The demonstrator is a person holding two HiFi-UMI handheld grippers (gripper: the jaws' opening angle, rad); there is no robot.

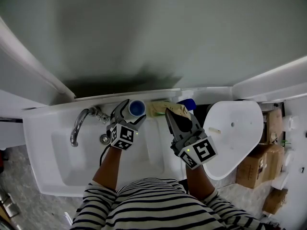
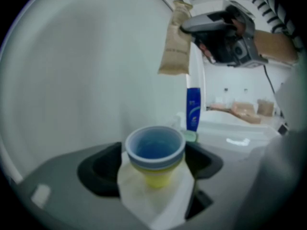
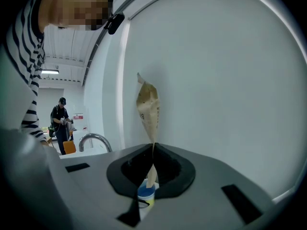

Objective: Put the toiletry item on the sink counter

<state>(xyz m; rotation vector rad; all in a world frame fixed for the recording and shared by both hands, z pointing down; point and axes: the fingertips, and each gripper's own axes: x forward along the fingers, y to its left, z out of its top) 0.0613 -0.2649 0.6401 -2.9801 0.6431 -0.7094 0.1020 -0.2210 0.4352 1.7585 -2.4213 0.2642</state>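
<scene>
A blue-rimmed cup (image 1: 136, 108) with a yellow lower part (image 2: 156, 152) stands on the back ledge of the white sink counter (image 1: 53, 113). My left gripper (image 1: 133, 112) is open, one jaw on each side of the cup and a gap showing on both sides. My right gripper (image 1: 169, 113) is shut on the bottom edge of a tan paper pouch (image 1: 163, 108), holding it upright above the ledge just right of the cup. The left gripper view shows that pouch (image 2: 175, 42) hanging from the right gripper (image 2: 184, 28). In the right gripper view the pouch (image 3: 147, 109) rises from the shut jaws.
A chrome faucet (image 1: 79, 126) bends over the basin (image 1: 57, 166) at left. A blue bottle (image 1: 188, 104) stands on the ledge behind the pouch. A white toilet lid (image 1: 235, 133) is at right, cardboard boxes (image 1: 259, 164) beyond it. A person (image 3: 61, 123) stands far off.
</scene>
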